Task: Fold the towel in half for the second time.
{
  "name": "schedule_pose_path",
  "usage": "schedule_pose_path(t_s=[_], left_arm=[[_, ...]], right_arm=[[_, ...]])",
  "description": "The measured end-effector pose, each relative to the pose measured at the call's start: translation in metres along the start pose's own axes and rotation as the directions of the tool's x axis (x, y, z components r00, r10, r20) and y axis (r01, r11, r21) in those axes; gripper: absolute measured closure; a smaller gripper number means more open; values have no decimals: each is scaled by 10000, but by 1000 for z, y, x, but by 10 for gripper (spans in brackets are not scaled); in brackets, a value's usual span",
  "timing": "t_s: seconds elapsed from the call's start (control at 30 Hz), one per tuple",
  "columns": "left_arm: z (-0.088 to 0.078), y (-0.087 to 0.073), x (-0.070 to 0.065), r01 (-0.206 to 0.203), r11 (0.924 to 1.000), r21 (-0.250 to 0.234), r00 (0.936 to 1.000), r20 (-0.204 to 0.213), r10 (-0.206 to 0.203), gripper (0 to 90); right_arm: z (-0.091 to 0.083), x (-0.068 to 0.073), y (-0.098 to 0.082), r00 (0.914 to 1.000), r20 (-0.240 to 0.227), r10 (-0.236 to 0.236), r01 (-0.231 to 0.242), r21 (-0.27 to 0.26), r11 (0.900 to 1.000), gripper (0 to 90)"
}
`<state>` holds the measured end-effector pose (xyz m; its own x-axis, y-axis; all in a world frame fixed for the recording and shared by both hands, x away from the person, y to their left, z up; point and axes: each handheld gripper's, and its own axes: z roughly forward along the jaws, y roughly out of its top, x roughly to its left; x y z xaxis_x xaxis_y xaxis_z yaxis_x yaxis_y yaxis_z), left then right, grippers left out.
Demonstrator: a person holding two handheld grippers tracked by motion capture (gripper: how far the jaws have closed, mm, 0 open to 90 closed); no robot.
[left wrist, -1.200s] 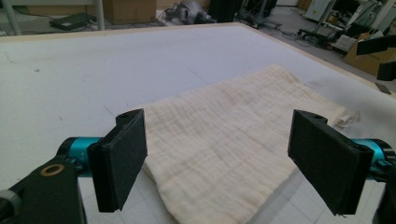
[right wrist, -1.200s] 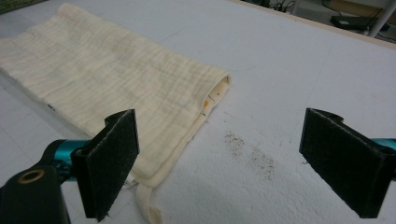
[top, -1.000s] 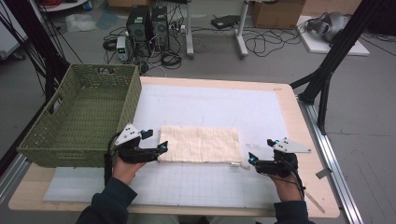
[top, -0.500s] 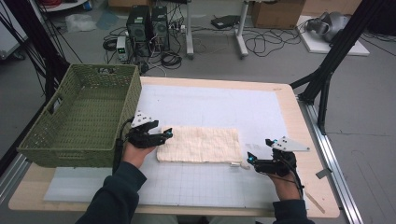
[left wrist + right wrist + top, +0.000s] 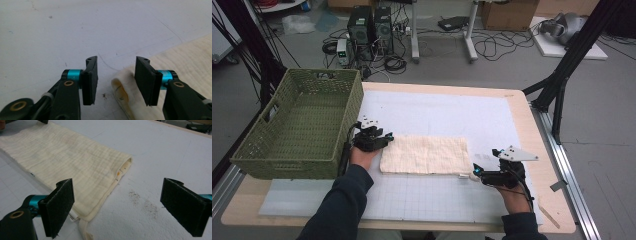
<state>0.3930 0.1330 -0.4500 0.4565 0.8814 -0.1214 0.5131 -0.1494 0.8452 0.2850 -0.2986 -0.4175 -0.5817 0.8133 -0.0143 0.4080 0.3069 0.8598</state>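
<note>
You are working at a wooden table (image 5: 542, 150) that is carrying a white gridded mat (image 5: 437, 115), and a green woven basket (image 5: 297, 125) is standing on its left end. Beyond the table, computer towers (image 5: 369, 25), loose cables and cardboard boxes are sitting on a grey floor. The folded cream cloth (image 5: 424, 154) is lying flat near the middle of the mat. Your left gripper (image 5: 384, 140) is sitting at the cloth's left end, its jaws having just been closing; they are standing half apart around the cloth's folded corner (image 5: 122, 90), with a gap showing on the left side. Your right gripper (image 5: 475, 172) is resting by the cloth's right near corner, jaws gaping wide and gripping nothing
</note>
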Motion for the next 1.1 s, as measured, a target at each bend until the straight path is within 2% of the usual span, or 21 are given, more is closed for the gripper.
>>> schedule_pose_path(t_s=[0.17,0.27,0.43,0.47,0.53,0.6,0.7,0.9,1.03,1.1], left_arm=[[1,0,-4,-281,9995,127,9995,-169,283,611],[2,0,-7,-655,9976,227,9978,-94,658,667],[6,1,-14,-1358,9875,805,9904,-139,1373,705],[6,1,-14,-1325,9878,813,9908,-167,1343,721],[6,1,-11,-1016,9920,751,9946,-125,1028,772],[5,1,-9,-848,9937,737,9964,-28,853,827],[5,1,-9,-917,9930,747,9958,-5,920,840],[5,0,-8,-860,9936,728,9963,83,856,854],[5,1,-8,-815,9937,768,9967,34,815,853],[5,1,-8,-790,9940,753,9969,24,791,853]], right_arm=[[6,3,3,10000,-58,-79,79,98,9999,112],[10,4,6,9999,-77,-116,117,134,9998,112],[16,0,11,9998,-145,110,-109,109,9999,113],[18,-1,12,9997,-168,187,-184,176,9997,113],[23,-3,16,9991,-219,374,-366,355,9987,113],[28,-6,22,9991,-191,378,-369,453,9983,114],[38,-12,31,10000,-36,63,-61,590,9982,142],[64,-25,46,9983,-219,544,-517,1089,9927,160],[79,-29,53,9977,-347,587,-526,1553,9865,170],[86,-30,55,9965,-494,679,-584,1735,9831,212]])
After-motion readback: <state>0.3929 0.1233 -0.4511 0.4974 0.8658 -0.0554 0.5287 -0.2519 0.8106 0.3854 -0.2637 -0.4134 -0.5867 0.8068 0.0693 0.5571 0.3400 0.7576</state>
